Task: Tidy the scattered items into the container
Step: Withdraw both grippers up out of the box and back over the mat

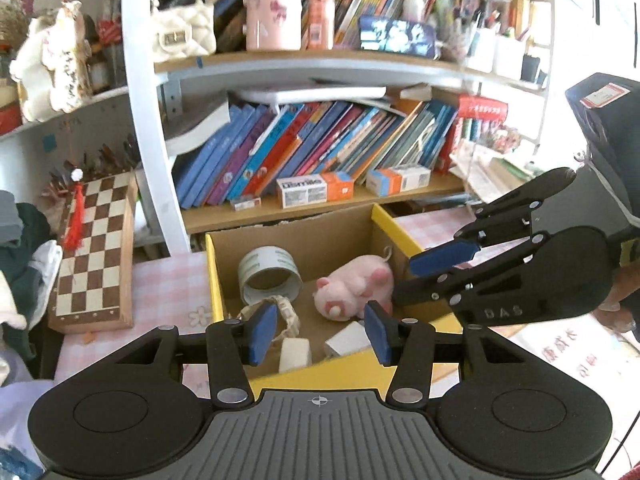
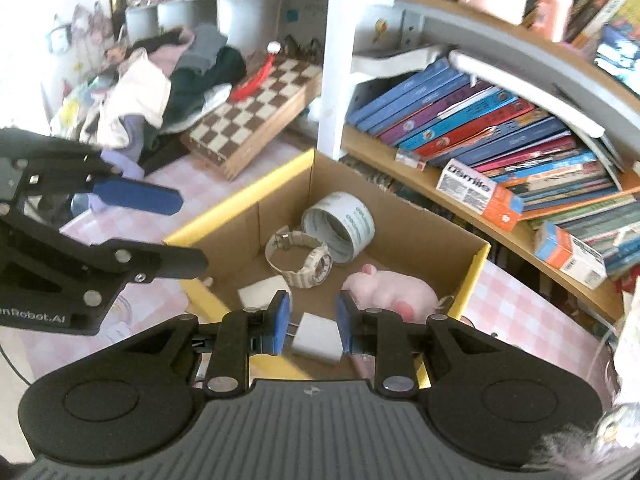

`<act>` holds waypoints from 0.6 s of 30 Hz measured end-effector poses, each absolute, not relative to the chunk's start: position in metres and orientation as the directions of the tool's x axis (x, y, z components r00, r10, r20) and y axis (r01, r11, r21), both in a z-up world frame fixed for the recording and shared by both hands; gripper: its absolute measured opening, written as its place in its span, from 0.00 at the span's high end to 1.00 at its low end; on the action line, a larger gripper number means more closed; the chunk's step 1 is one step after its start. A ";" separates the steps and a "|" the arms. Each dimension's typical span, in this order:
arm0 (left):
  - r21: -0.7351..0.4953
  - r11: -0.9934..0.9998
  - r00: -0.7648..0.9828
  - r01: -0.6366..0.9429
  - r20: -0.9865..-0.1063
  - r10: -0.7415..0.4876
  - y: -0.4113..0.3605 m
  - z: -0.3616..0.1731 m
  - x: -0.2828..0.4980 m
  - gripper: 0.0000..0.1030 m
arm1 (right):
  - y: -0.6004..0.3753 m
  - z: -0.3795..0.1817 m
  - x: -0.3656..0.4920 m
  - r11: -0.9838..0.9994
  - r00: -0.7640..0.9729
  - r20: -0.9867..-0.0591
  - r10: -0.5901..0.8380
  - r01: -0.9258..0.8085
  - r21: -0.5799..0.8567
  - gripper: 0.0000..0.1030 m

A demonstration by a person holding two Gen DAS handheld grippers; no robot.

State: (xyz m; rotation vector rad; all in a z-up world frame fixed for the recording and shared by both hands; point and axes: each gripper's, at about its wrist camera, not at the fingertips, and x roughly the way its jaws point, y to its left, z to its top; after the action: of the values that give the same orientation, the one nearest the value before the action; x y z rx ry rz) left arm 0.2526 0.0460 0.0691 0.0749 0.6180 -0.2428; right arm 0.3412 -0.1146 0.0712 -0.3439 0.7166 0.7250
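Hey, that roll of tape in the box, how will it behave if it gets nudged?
The tape roll leans tilted against the box wall, so a nudge would probably tip it flat. Its round, hollow shape suggests it is light and may roll.

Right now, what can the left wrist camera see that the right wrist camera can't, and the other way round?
Only the left wrist view shows the cream quilted purse on the upper shelf.

Only the right wrist view shows the watch's round face and the whole pile of clothes.

Both show the cardboard box holding the tape roll, the pink plush pig, the watch and two small white blocks, plus the chessboard and the leaning books.
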 end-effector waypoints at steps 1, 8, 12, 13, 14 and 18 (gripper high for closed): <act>-0.008 0.969 0.792 0.249 -0.574 -0.208 0.048 0.071 0.245 0.51 | -0.116 0.073 0.333 0.717 0.539 -0.692 0.481 -0.695 -0.042 0.77; -0.031 0.973 0.817 0.230 -0.536 -0.210 0.065 0.073 0.198 0.49 | -0.131 0.080 0.278 0.788 0.609 -0.644 0.463 -0.615 -0.016 0.77; -0.044 0.978 0.827 0.202 -0.527 -0.194 0.075 0.070 0.176 0.44 | -0.142 0.079 0.251 0.830 0.651 -0.620 0.439 -0.558 0.001 0.77; -0.043 0.980 0.831 0.194 -0.524 -0.187 0.076 0.069 0.171 0.43 | -0.145 0.077 0.246 0.841 0.662 -0.615 0.429 -0.541 0.005 0.77; -0.042 0.982 0.835 0.185 -0.520 -0.180 0.078 0.067 0.165 0.42 | -0.148 0.076 0.240 0.852 0.672 -0.610 0.420 -0.524 0.008 0.77; -0.035 0.988 0.849 0.148 -0.508 -0.145 0.083 0.059 0.145 0.34 | -0.156 0.069 0.216 0.891 0.729 -0.580 0.363 -0.454 -0.014 0.76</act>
State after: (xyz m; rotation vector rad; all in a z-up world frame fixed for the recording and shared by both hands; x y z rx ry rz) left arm 0.1454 0.0834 0.0595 0.0058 0.5353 -0.1548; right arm 0.2163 -0.1556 0.0688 -0.1588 0.6044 0.4522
